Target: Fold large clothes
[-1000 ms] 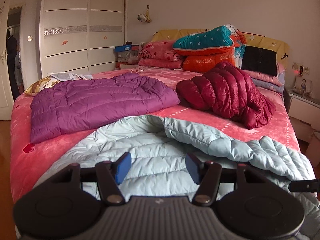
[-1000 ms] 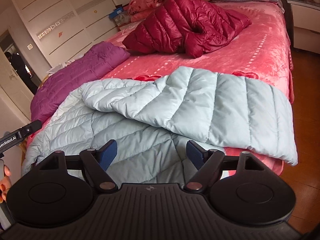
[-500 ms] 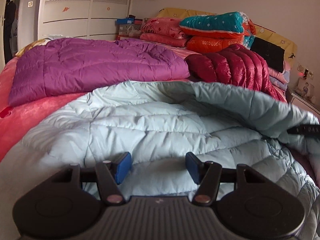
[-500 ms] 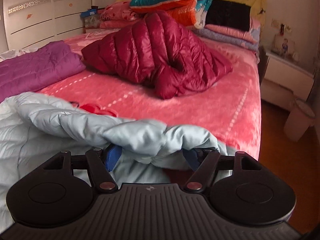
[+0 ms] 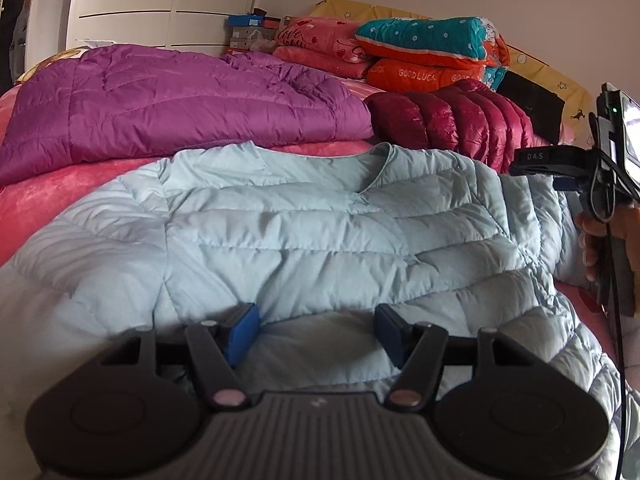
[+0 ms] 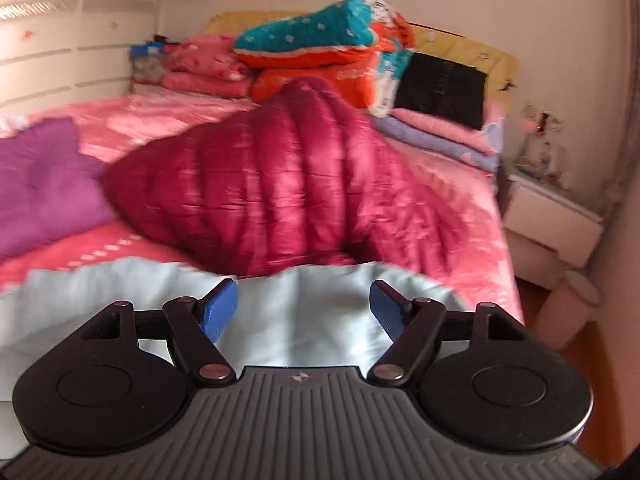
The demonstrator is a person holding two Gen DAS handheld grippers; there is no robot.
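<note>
Your left gripper [image 5: 316, 330] hovers with jaws parted over the pale blue jacket [image 5: 320, 232] at the bed's [image 5: 60, 184] near edge. Your right gripper [image 6: 304, 308], jaws just widened, seems released above the jacket's blurred edge.

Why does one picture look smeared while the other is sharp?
Right wrist view: motion blur smears the red jacket and pillows; only the gripper stays crisp. Left wrist view: sharp on the blue jacket, though fisheye bends the edges.
</note>
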